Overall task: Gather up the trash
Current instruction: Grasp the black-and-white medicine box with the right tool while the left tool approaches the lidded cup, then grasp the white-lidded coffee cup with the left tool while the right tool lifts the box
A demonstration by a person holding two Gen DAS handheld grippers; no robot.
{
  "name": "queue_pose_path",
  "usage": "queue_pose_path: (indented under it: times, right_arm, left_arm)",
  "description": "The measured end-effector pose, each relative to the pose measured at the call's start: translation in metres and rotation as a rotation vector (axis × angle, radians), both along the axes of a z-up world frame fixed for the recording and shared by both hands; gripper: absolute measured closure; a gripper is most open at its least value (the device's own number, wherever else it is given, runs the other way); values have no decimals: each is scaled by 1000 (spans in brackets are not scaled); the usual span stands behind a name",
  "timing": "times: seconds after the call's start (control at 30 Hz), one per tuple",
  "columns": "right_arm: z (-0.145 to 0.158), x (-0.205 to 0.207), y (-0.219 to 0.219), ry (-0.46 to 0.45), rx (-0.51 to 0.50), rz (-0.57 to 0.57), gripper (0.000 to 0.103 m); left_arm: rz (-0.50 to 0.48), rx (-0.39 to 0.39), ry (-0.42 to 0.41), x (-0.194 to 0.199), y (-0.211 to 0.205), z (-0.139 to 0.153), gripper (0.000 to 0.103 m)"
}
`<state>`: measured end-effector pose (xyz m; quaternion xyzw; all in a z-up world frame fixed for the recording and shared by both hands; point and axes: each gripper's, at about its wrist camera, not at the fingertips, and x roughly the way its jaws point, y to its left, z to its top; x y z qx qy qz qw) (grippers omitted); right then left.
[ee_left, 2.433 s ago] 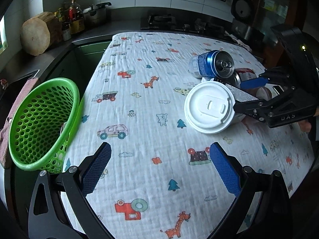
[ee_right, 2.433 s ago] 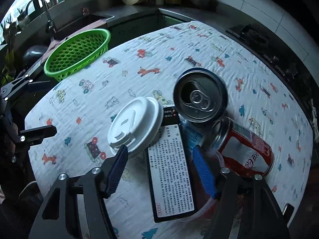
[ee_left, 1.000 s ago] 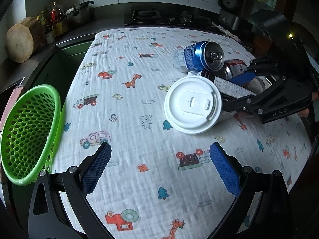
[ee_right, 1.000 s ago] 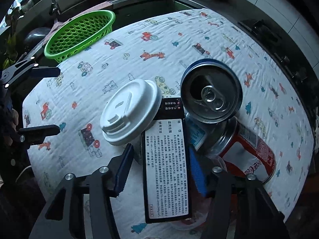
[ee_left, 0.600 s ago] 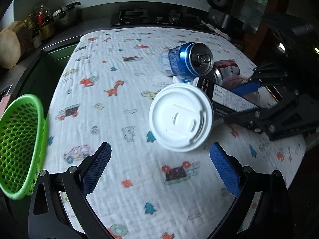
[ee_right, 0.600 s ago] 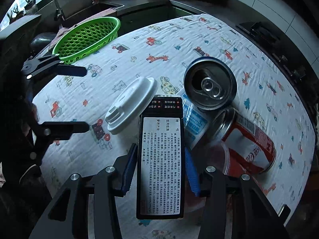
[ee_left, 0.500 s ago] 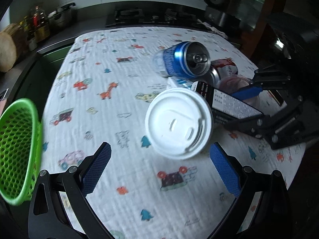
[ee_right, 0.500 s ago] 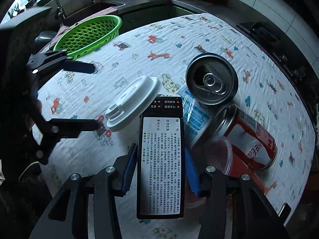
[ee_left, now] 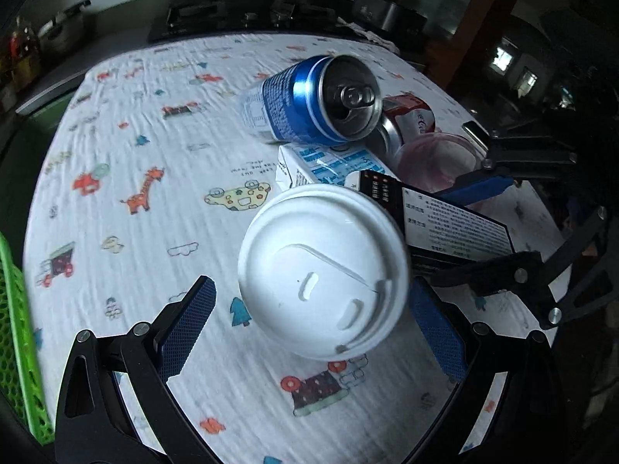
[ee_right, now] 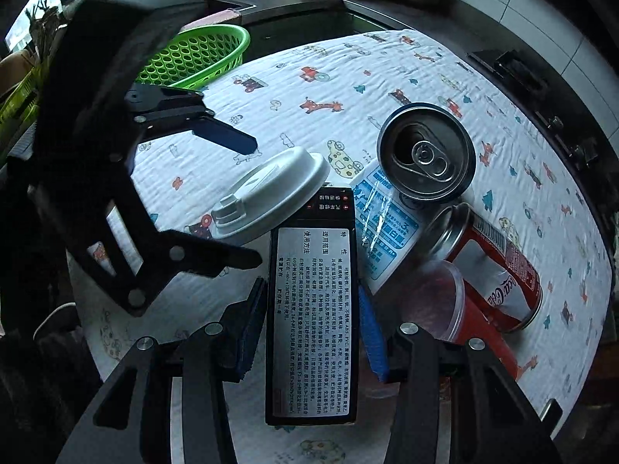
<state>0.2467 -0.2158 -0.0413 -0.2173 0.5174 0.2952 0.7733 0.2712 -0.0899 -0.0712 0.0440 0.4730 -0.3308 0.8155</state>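
Observation:
A white lidded cup [ee_left: 323, 270] stands on the printed cloth [ee_left: 154, 154]. My left gripper [ee_left: 309, 288] is open, one blue pad on each side of the lid and clear of it. The right wrist view shows the same left gripper [ee_right: 257, 203] flanking the cup [ee_right: 271, 193]. My right gripper [ee_right: 311, 309] is shut on a flat black box [ee_right: 313, 328] with a white label; this black box [ee_left: 445, 224] touches the lid's right side. A blue can [ee_left: 321, 104], a white-and-blue carton [ee_left: 325, 166], a red cola can [ee_right: 495, 270] and a pink plastic cup [ee_right: 445, 301] lie behind it.
A green perforated basket [ee_right: 201, 58] sits at the table's far edge by the sink, and shows at the left rim as the basket [ee_left: 15, 328]. A stove [ee_left: 193, 19] and pots line the dark counter behind. The table edge drops off close on the right.
My left gripper has moved right and down toward the cup, and its pads now straddle the lid. My right gripper has closed on the black box. The basket slid to the left view's edge.

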Motion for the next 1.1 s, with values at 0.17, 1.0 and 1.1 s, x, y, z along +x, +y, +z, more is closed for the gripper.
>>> queue_pose_path:
  times: [0.17,1.0,1.1]
  right_arm:
    - [-2,0,2,-12,-20,5,58]
    - [8,-6,12,-47,-1,-7,59]
    - [13,-7,21,-53,13,2,60]
  left_arm:
    - [-17,-49,44,11,3,-10,5]
    - [77,-39,-56,-15,40,13,13]
    - [121,-31,-77,-24,60,20,13]
